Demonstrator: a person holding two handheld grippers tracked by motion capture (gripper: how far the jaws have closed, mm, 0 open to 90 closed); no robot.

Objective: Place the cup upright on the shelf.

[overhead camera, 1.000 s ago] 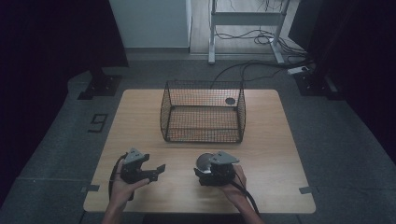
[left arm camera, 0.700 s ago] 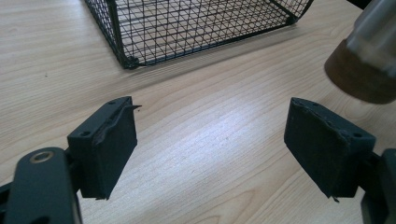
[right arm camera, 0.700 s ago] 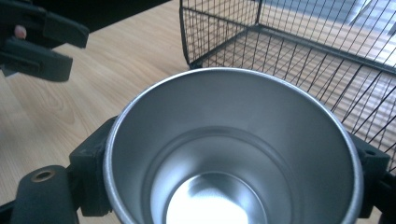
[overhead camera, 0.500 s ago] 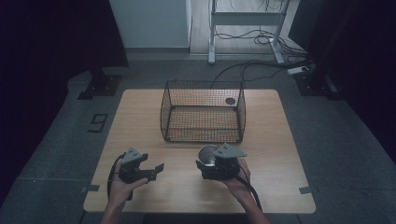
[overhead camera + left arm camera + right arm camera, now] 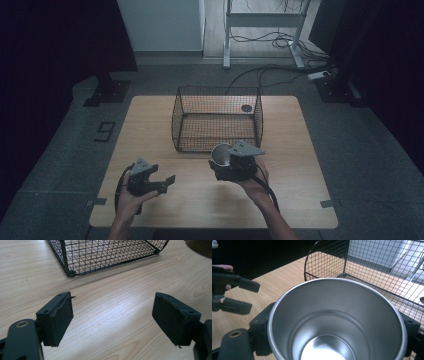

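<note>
Your right gripper is grasping the steel cup just before the wire basket; your left gripper is released over the table

The worktop is pale wood with fine brown grain. At the frame's centre, the wire basket is black, a small square mesh. The steel cup is plain silver-grey, bright at its bottom. Both tools, left and right, are black with grey top plates. The floor is speckled grey.
</note>
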